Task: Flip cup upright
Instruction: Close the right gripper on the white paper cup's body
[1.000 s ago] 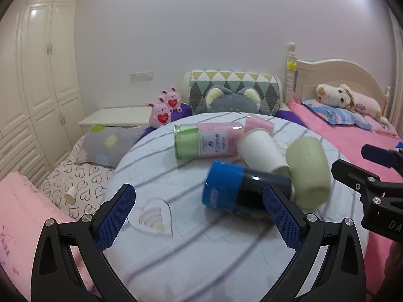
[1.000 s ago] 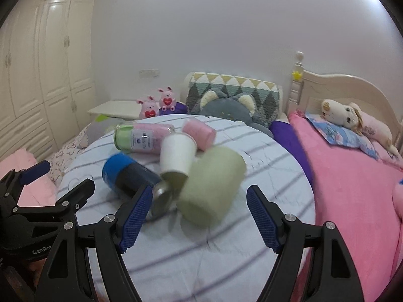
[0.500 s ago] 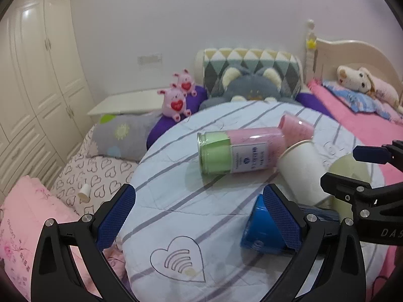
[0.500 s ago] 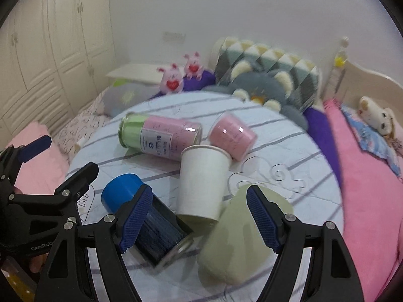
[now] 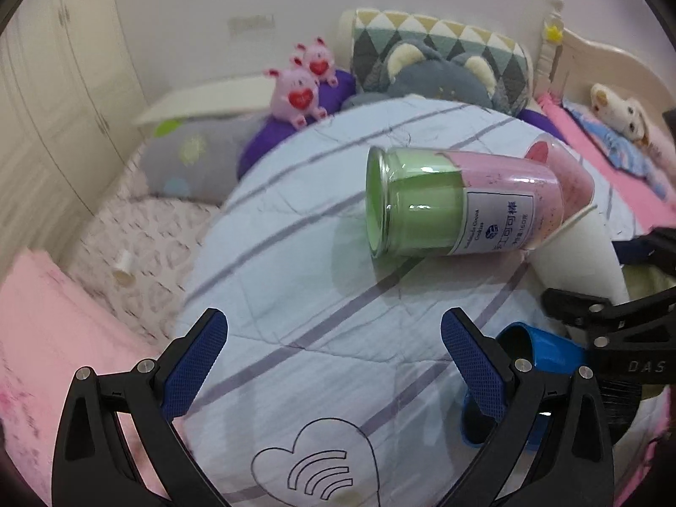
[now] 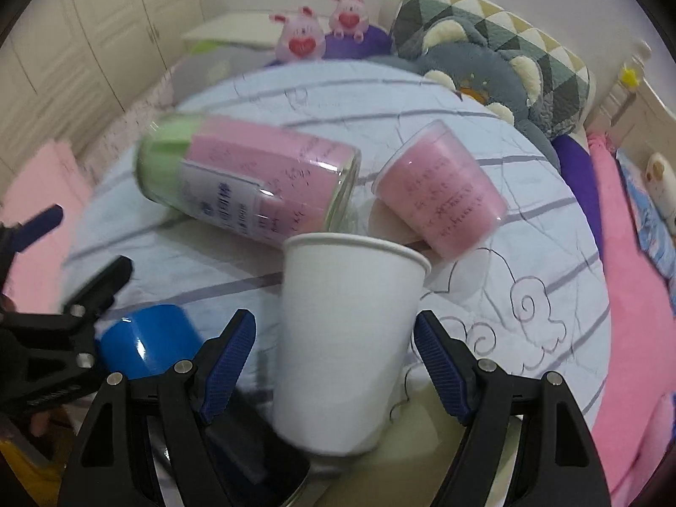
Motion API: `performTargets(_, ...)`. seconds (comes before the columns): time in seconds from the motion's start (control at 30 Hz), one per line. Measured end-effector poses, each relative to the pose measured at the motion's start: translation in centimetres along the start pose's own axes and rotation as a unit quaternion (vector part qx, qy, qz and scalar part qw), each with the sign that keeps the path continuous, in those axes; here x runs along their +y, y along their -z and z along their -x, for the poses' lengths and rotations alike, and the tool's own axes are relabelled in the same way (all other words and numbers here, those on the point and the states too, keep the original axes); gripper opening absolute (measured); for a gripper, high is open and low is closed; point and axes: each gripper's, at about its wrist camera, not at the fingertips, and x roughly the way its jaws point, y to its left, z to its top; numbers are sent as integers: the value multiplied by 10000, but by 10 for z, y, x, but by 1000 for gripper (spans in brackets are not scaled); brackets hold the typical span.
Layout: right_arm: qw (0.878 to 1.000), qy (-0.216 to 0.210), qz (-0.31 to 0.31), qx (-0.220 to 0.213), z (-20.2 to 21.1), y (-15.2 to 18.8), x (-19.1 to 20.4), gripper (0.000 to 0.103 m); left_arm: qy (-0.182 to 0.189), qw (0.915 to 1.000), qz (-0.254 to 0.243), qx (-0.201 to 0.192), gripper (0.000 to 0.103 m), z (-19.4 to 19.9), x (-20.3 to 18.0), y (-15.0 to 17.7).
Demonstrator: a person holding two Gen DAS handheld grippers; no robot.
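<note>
I see the white paper cup (image 6: 342,346) lying on its side in the lower middle of the right wrist frame, plain and unprinted, its rolled rim pointing toward the upper part of the frame and its narrower base toward the bottom edge. The mouth faces away from me, so I cannot tell what is inside. Its wall looks smooth and undented, though the lower end is a little blurred. In the left wrist frame the same cup (image 5: 579,253) shows at the right edge, mid height, as a white cone tilted with its rim up and left.
</note>
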Motion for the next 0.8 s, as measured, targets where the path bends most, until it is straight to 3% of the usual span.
performTargets(0.2, 9984, -523, 3, 200, -6, -8, -3, 77, 66, 9999, 71, 113, 102, -6, 6, 0)
performTargets(0.23, 9984, -527, -26, 180, -6, -8, -2, 68, 105, 9998, 85, 124, 102, -6, 7, 0)
performTargets(0.8, 9977, -576, -346, -44, 9, -9, -6, 68, -40, 10000, 66, 62, 102, 10, 6, 0)
